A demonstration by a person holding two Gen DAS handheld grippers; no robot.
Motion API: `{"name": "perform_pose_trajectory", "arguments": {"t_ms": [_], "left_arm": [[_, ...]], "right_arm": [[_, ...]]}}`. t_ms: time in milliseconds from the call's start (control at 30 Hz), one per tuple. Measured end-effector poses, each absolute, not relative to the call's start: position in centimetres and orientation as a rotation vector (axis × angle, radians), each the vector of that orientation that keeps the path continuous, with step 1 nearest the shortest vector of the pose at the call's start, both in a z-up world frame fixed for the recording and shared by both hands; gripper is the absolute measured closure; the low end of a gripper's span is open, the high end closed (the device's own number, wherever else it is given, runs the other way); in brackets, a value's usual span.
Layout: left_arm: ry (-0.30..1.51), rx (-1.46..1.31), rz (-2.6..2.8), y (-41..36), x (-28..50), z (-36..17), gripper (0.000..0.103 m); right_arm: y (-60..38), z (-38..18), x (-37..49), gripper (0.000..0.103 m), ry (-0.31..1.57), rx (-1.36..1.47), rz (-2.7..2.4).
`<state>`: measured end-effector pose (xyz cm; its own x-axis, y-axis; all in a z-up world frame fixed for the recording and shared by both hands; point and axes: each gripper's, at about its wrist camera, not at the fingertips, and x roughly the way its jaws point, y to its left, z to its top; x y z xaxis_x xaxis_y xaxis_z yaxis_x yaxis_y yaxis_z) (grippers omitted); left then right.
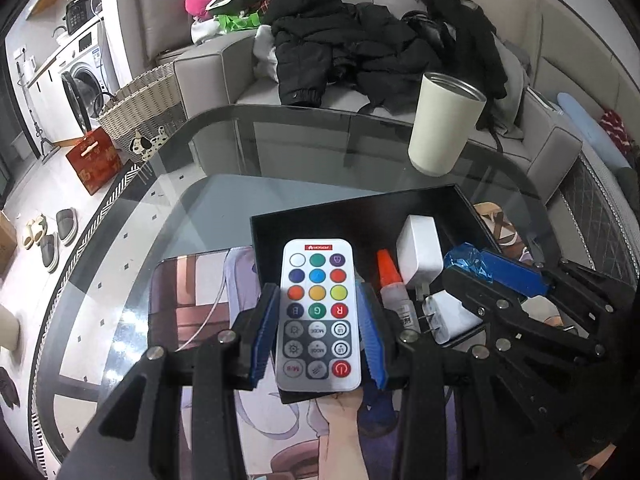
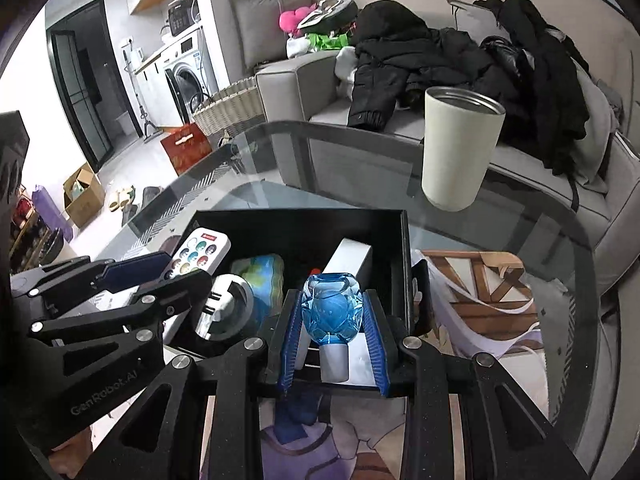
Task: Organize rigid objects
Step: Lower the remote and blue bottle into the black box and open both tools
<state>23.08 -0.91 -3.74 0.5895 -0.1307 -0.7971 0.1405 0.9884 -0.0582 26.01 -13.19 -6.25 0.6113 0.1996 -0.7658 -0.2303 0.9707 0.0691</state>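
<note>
left wrist view shows our left gripper [image 1: 318, 328] clamped on the remote [image 1: 318, 316] above the black box [image 1: 320, 224]; our right gripper [image 2: 332, 332] grips the blue bottle [image 2: 331, 312] over that box. next we lower and release, we judge; beyond stands the cup [image 1: 444, 124].

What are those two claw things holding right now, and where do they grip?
The left gripper holds the white remote by its long sides, near the lower half. The right gripper holds the blue faceted bottle by the sides of its body.
</note>
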Motion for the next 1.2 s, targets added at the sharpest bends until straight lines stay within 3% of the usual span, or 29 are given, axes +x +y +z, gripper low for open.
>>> {"name": "perform_pose_trajectory", "arguments": {"t_ms": [700, 1200], "left_arm": [[0.955, -0.004, -0.186, -0.8, 23.2, -4.6, 0.064], [0.9, -0.037, -0.192, -0.5, 22.4, -3.7, 0.052]], "right_arm": [[-12.9, -7.3, 26.4, 0.073, 0.924, -0.04, 0.254], [-13.1, -6.7, 25.8, 0.069, 0.898, -0.036, 0.247]]}}
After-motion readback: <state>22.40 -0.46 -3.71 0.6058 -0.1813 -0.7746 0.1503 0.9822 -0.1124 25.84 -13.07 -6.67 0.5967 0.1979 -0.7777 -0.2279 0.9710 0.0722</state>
